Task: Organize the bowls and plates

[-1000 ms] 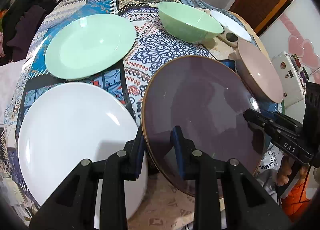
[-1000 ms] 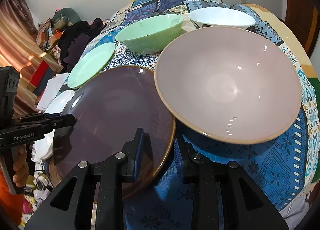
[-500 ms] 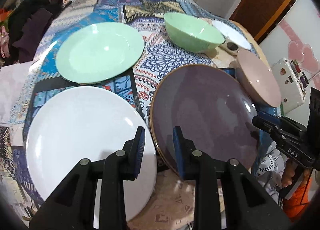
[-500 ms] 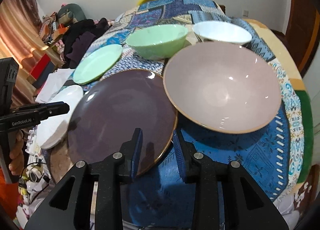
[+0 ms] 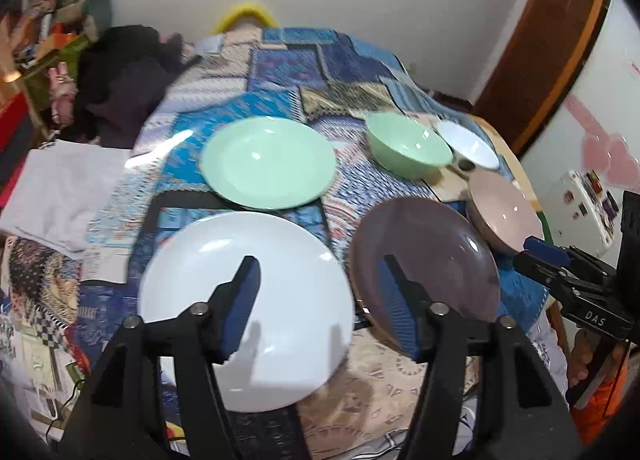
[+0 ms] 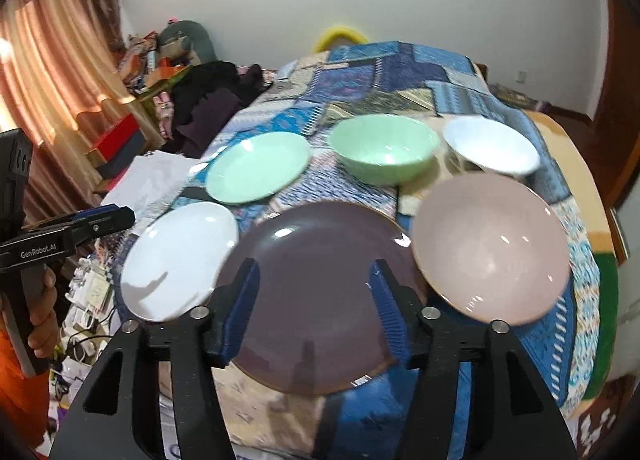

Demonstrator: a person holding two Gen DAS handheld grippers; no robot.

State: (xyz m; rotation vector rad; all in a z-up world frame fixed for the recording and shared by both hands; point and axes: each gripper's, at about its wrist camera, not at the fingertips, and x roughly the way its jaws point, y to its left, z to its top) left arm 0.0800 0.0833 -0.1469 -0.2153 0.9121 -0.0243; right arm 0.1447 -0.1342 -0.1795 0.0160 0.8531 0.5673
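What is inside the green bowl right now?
Nothing visible: the green bowl shows only bare glazed interior with glare spots. Its near wall hides the lowest part of the inside closest to the camera, so that strip cannot be checked.

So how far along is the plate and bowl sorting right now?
Done: nothing is stacked; the white plate, green plate, purple plate, green bowl, white bowl and pink bowl lie singly. In hand: nothing; the left gripper and right gripper are opening, empty. Left: all grouping.
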